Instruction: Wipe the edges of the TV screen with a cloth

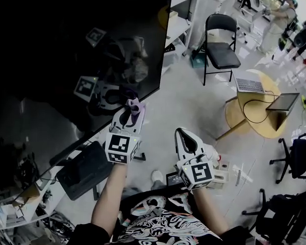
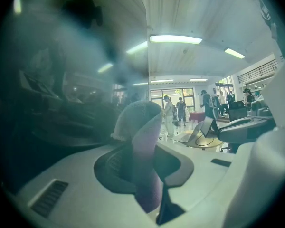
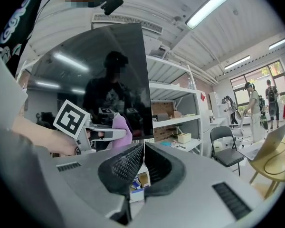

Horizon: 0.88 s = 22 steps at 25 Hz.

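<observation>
- Plainly, the TV [image 1: 81, 45] fills the upper left of the head view. Its lower edge slants up to meet the right edge at the bottom corner.
- The cloth [image 1: 136, 107], pale purple, sits at the TV's lower edge, close to that corner. This is the part of the frame being wiped, as I judge it.
- From the right gripper view the cloth looks pressed up against the TV's lower edge, though actual contact is too fine to confirm.
- The left gripper [image 1: 127, 117] points up toward the TV from just below it, probably so that the fabric leads and no hard part meets the frame.
- Its jaws are clamped on the cloth. In its own view a folded wad stands between the pads and rises past their tips, with the TV's glass to the left.
- The right gripper [image 1: 186, 139] hangs well apart from the TV, below and to the right of the corner. It is likely parked there because wiping needs only one tool.
- Its jaws are closed together with barely a slit between the pads, and they hold nothing.
- The TV's right edge above the corner looks like the natural next stretch. Turning the corner would call for re-aiming the cloth without letting it slip.
</observation>
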### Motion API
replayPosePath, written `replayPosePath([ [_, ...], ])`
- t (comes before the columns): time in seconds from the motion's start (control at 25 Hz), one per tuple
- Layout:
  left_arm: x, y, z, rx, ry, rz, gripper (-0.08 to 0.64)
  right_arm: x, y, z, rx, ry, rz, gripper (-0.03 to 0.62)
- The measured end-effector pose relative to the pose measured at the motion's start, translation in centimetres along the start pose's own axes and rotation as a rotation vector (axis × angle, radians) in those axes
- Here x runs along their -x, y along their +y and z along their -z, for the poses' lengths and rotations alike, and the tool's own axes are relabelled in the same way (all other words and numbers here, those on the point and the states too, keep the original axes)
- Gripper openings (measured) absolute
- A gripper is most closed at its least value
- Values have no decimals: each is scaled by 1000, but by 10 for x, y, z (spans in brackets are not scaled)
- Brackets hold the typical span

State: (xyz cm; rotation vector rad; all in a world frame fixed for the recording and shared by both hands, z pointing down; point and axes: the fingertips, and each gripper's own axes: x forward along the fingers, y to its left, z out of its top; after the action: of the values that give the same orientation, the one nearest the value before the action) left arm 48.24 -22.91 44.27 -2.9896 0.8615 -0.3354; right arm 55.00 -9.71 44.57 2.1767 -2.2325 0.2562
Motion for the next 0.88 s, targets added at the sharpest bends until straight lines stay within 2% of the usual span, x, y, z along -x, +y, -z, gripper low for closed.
replayPosePath([
  [0.64,-54,-27,-15,-5,-21,91,103,25,-19,-7,16,-5,109,29],
  [0.88,-69,-35,-21,52,-32,96,101,33,-24,-3,-1,-9,121,29],
])
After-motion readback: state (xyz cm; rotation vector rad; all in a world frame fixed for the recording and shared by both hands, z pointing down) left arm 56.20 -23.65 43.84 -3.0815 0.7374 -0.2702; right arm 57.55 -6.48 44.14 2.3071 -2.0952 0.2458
